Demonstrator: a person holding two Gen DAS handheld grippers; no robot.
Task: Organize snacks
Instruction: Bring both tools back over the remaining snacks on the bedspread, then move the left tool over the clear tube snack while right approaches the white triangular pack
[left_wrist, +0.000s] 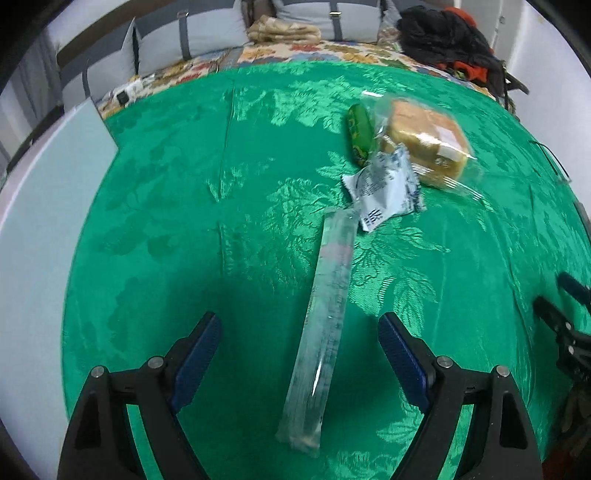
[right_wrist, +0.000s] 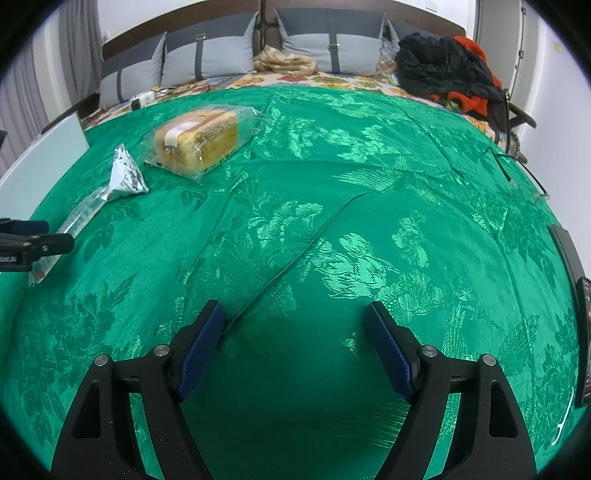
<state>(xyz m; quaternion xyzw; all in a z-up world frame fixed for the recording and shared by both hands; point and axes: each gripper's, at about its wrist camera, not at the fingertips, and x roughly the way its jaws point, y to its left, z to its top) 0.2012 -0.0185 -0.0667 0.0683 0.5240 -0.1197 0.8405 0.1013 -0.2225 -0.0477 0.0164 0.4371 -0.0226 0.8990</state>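
The long clear packet (left_wrist: 325, 325) lies flat on the green cloth (left_wrist: 184, 221), running lengthwise between the 2 fingers of the left gripper (left_wrist: 300, 334), slightly nearer its right finger. The jaws stand spread wide, and neither blue pad touches the wrapper. That straddling pose looks like a line-up for a pinch across the packet's narrow width, the easiest way to lift something this long and slim.

Just beyond the packet's far tip, ahead of the gripper and a little right, the other snacks sit bunched together: a white sachet (left_wrist: 384, 188) touching the tip, a green pouch (left_wrist: 359, 131) behind it, and a bagged loaf (left_wrist: 424, 144) to their right. Bunching them probably marks the gathering spot, so the packet likely belongs beside them.

The right gripper (right_wrist: 294, 325) hangs over bare cloth, jaws spread with nothing between them, the loaf well ahead to its left. It appears parked clear of the left side's work.
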